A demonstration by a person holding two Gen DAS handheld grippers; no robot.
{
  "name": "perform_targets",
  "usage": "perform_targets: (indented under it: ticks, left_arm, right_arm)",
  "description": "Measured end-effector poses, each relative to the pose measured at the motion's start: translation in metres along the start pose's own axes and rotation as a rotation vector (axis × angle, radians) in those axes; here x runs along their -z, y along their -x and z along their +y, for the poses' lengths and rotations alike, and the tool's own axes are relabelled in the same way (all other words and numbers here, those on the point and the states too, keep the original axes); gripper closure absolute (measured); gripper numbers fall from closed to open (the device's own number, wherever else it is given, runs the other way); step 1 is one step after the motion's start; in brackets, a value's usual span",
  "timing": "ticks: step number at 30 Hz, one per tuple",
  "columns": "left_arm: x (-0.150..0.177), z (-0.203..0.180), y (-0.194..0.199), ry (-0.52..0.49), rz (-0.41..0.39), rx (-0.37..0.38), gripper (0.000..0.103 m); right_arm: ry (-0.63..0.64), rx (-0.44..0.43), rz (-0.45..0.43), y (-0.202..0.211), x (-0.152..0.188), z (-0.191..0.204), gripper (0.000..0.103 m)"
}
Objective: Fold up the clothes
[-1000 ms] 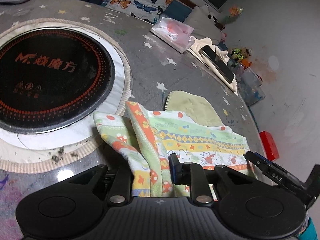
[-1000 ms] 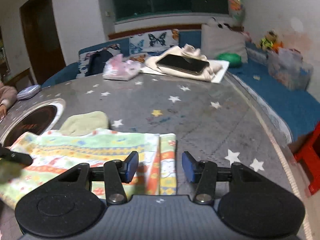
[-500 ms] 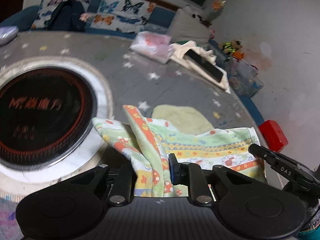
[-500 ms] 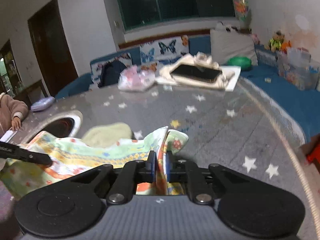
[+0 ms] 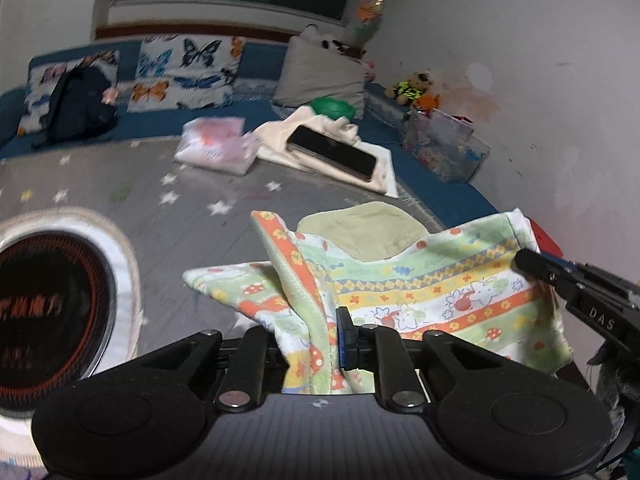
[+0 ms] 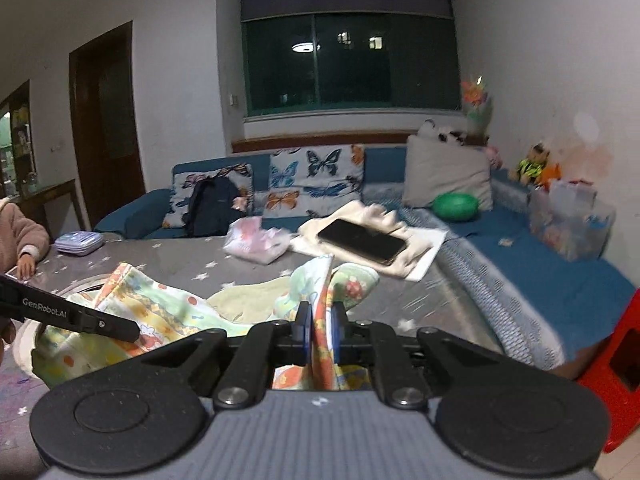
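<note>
Both wrist views look forward, low and near, over the grey star-printed table (image 5: 192, 216); both share the blue butterfly-cushion sofa (image 6: 520, 236).

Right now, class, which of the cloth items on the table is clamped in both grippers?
The patterned garment, striped orange, yellow and green: left gripper and right gripper pinch it. The plain green cloth behind lies ungripped.

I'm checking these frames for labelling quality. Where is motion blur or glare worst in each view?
Left wrist view: the table's stars smear; the patterned cloth and left gripper stay sharp. Right wrist view: the table edge streaks, a ceiling lamp glares in the window, and the right gripper is crisp.
</note>
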State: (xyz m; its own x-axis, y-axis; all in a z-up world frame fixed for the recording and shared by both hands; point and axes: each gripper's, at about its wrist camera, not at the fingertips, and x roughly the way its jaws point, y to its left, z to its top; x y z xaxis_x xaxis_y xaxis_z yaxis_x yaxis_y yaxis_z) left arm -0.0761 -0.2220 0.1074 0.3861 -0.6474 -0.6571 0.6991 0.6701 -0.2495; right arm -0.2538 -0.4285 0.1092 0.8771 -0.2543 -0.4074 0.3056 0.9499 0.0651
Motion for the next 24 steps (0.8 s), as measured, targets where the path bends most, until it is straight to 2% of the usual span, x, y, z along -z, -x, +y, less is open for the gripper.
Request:
perform_targets:
  ticks: [7, 18, 24]
  left_arm:
    - [-0.016, -0.039, -0.001, -0.078, -0.045, -0.023, 0.087]
    - [-0.028, -0.085, 0.015, -0.165, -0.166, -0.083, 0.087]
    - [-0.033, -0.091, 0.013, -0.179, -0.173, -0.1, 0.087]
  right_arm:
    - [0.013, 0.07, -0.05, 0.014, -0.016, -0.018, 0.094]
    - [0.026, 0.115, -0.131, 0.033, -0.031, -0.031, 0.094]
    - [0.028, 0.132, -0.146, 0.035, -0.037, -0.036, 0.094]
